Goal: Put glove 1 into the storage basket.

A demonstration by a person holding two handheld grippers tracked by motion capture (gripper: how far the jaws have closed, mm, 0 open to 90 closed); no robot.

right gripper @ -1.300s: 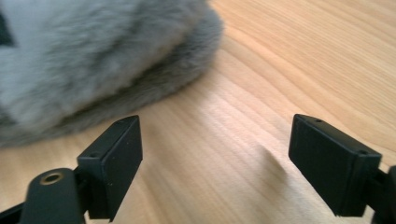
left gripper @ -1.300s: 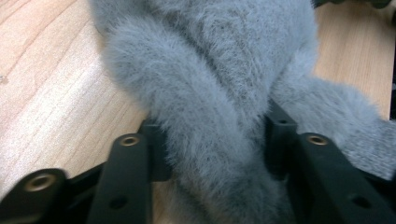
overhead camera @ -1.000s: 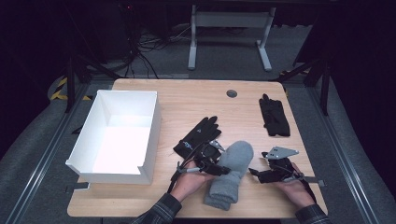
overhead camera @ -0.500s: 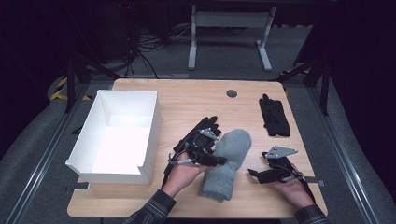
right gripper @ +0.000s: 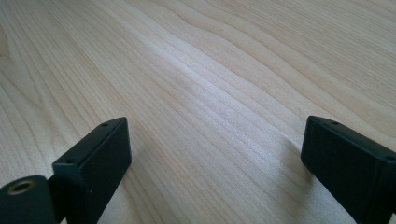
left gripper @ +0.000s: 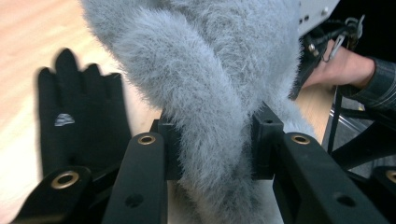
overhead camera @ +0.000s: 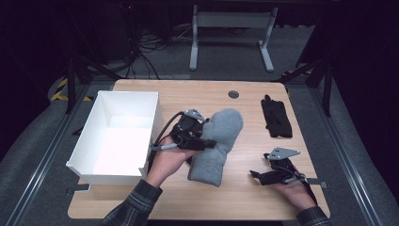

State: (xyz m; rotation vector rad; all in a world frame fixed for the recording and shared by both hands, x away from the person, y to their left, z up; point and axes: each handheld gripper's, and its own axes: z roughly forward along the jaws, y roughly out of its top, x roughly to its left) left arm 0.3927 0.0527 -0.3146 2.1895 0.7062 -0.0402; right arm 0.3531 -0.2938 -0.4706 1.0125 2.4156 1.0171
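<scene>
Since a moment ago the left gripper (overhead camera: 207,140) has carried the grey fuzzy mitten (overhead camera: 216,146) farther from the near edge of the desk (overhead camera: 197,94) and toward the white box (overhead camera: 123,134), which sits along the desk's left edge. The mitten now lies near the desk's middle, its cuff toward the near edge. The right gripper (overhead camera: 258,175) has stayed by the near right corner, resting low over the bare wood.

The left gripper view shows its fingers (left gripper: 166,154) pinching a fold of the mitten (left gripper: 219,88), and beside it a black glove (left gripper: 77,119) flat on the desk that the high view hides behind the hand. The right gripper view shows its fingers (right gripper: 95,163) spread wide apart over bare wood grain. In the high view another black glove (overhead camera: 276,117) lies near the desk's right edge.
</scene>
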